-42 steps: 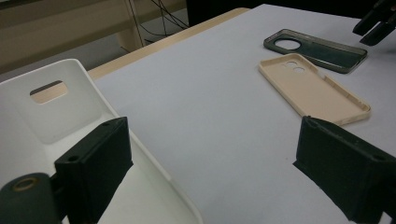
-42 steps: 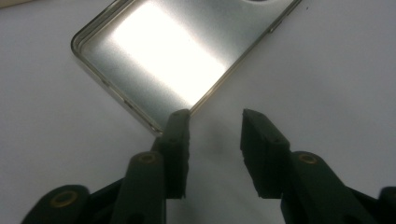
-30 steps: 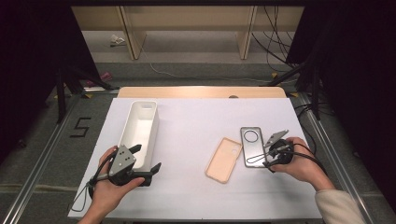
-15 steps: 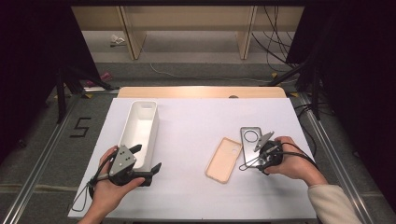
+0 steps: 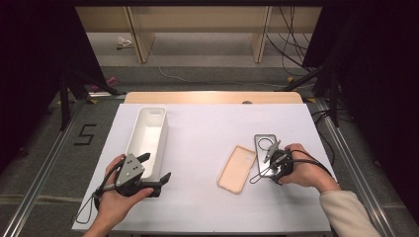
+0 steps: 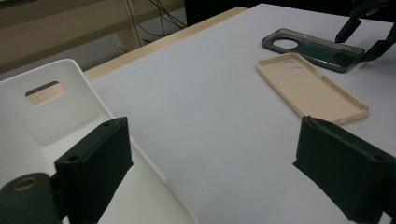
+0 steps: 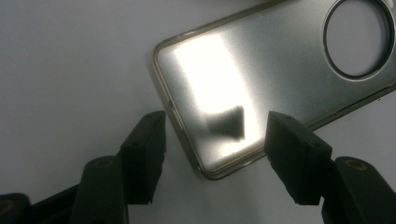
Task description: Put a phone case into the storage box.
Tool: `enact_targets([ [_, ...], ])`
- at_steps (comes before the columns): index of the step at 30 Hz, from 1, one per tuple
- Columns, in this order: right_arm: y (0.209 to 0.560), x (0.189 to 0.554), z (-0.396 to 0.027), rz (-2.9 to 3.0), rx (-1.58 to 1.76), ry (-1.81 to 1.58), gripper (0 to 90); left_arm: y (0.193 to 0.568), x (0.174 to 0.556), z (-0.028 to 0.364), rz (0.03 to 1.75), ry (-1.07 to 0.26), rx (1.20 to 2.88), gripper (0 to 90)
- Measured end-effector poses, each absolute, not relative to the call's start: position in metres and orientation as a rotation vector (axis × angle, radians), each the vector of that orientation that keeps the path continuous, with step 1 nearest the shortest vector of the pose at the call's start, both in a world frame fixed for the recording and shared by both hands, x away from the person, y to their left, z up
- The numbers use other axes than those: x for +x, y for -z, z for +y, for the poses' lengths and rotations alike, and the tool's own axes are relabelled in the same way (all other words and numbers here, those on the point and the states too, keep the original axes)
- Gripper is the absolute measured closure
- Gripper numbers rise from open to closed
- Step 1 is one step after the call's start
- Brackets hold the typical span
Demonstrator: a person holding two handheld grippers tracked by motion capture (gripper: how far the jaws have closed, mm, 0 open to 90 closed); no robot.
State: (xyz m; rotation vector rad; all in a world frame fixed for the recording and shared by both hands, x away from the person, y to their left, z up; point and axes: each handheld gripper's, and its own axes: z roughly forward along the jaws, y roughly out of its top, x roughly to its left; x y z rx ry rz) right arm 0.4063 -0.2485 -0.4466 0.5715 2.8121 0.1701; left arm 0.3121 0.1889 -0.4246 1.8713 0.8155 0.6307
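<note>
A dark translucent phone case with a round camera hole lies flat at the right of the white table. My right gripper hovers over its near end. In the right gripper view, my right gripper has its jaws astride a corner of this case; they have just been closing and do not press on it. A beige phone case lies just left of it. My left gripper rests open beside the near end of a long white tray, with nothing between its jaws.
The white sheet covers the table up to a wooden strip at the back. In the left gripper view the tray wall stands close on the left, with the beige case and dark case farther off.
My right hand has shifted left, from beside the dark case to over its near end, and its jaws have narrowed a little. The left hand and gripper have stayed put.
</note>
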Motion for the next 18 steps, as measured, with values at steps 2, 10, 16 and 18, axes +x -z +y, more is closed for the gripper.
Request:
enact_targets([
  [2,0.4477,0.4067,-0.2472,2.821,0.567,-0.15,40.2,0.4245,0.3122,0.189,0.813,-0.633,1.872,10.0],
  [10,0.4502,0.4103,-0.2444,2.844,0.534,-0.104,41.6,0.4244,0.3123,0.1889,0.811,-0.635,1.873,10.2],
  [16,0.4501,0.4134,-0.2397,2.858,0.505,-0.066,43.3,0.4247,0.3123,0.1887,0.814,-0.63,1.871,10.2],
  [18,0.4501,0.4143,-0.2393,2.862,0.486,-0.059,43.7,0.4248,0.3123,0.1886,0.813,-0.632,1.871,10.2],
])
